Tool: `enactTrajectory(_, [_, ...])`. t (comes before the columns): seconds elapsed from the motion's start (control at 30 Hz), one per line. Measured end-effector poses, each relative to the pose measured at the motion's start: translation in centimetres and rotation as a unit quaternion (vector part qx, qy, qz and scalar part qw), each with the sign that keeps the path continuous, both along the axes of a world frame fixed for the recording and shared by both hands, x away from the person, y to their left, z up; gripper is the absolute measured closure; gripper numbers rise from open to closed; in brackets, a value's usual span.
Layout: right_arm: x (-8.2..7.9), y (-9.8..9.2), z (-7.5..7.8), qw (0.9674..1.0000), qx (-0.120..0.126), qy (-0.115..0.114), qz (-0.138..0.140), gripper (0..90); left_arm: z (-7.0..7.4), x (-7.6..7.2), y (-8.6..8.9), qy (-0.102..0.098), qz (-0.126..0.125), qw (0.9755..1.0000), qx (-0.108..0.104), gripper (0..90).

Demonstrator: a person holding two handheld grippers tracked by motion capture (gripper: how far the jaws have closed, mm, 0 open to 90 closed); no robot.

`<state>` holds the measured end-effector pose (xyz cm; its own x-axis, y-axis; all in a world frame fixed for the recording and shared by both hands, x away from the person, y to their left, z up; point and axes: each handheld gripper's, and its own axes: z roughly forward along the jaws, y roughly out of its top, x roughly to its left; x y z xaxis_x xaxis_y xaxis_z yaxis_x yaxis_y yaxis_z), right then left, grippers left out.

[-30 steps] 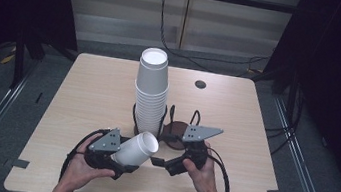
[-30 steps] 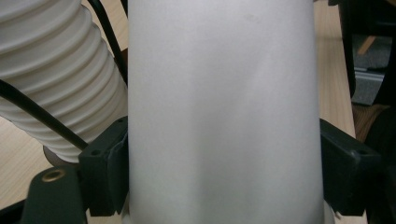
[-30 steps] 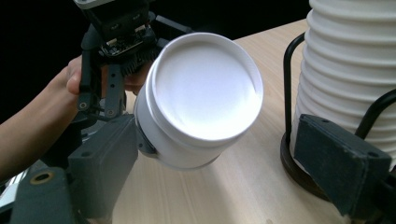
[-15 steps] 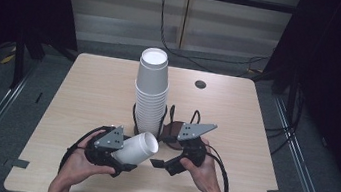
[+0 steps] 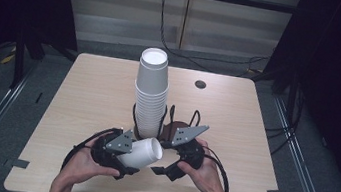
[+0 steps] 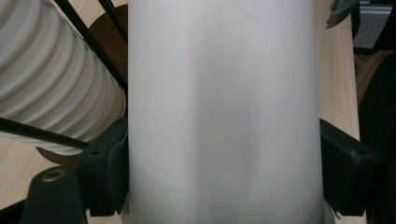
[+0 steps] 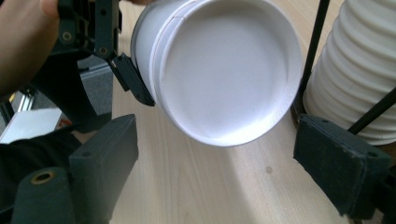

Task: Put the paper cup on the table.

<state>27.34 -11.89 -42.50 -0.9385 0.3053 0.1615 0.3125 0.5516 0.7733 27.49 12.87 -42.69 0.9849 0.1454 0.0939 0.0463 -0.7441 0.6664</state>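
Since a second ago, we had drawn both hands a little nearer our edge of the surface (image 5: 83,89), and the white cup (image 5: 143,152) had come with them, lying on its side. We kept the left hand-held gripper (image 5: 123,162) closed on that cup, its two jaws pressed against opposite sides of the wall, as the left gripper view showed. Our right hand-held gripper (image 5: 164,170) stood wide open, holding nothing, with the cup's base (image 7: 224,70) facing it just ahead of the jaws. The tall stack of cups (image 5: 151,93) rose in its black wire holder (image 5: 169,118) immediately behind both hands. We judged the main risk to be crushing: paper walls buckle if the left jaws squeeze harder. A second risk was a clumsy handover, since the right jaws could push the cup out of the left grip. Either elbow swinging forward could also knock the stack over.
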Motion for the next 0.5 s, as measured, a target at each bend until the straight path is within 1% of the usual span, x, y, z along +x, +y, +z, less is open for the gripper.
enactTrajectory(0.07, [0.1, 0.1, 0.0, 1.0000, -0.006, 0.000, 0.000, 13.3, 0.0, 0.0, -0.1, 0.000, 0.000, 1.0000, 0.004, 18.0])
enactTrajectory(0.17, [0.2, 0.3, 0.0, 0.9998, -0.017, 0.002, 0.005, 13.3, 0.1, 0.1, -0.1, -0.004, -0.005, 0.9997, 0.025, 18.0])
enactTrajectory(0.23, [0.3, 0.4, 0.1, 0.9997, -0.021, 0.003, 0.009, 13.3, 0.1, 0.0, -0.1, -0.005, -0.006, 0.9995, 0.029, 18.0])
enactTrajectory(0.3, [0.5, 0.6, 0.1, 0.9994, -0.030, 0.010, 0.017, 13.3, 0.2, -0.1, -0.1, -0.007, -0.002, 0.9995, 0.031, 18.0])
enactTrajectory(0.33, [0.5, 0.8, 0.1, 0.9993, -0.033, 0.011, 0.018, 13.3, 0.2, -0.1, -0.2, -0.007, -0.005, 0.9994, 0.033, 18.0])
enactTrajectory(0.37, [0.6, 0.9, 0.1, 0.9989, -0.037, 0.015, 0.025, 13.3, 0.2, -0.1, -0.2, -0.008, -0.009, 0.9992, 0.038, 18.0])
enactTrajectory(0.4, [0.6, 1.0, 0.0, 0.9984, -0.043, 0.019, 0.031, 13.5, 0.2, -0.2, -0.2, -0.004, -0.009, 0.9992, 0.038, 17.9])
enactTrajectory(0.43, [0.6, 1.1, 0.0, 0.9982, -0.049, 0.019, 0.030, 13.4, 0.2, -0.2, -0.3, -0.002, -0.012, 0.9990, 0.042, 18.0])
enactTrajectory(0.47, [0.6, 1.3, -0.1, 0.9978, -0.055, 0.017, 0.034, 13.4, 0.1, -0.2, -0.4, -0.005, -0.011, 0.9988, 0.047, 18.0])
enactTrajectory(0.5, [0.7, 1.4, -0.1, 0.9972, -0.061, 0.020, 0.037, 13.6, 0.2, -0.2, -0.5, -0.007, -0.013, 0.9984, 0.055, 18.0])
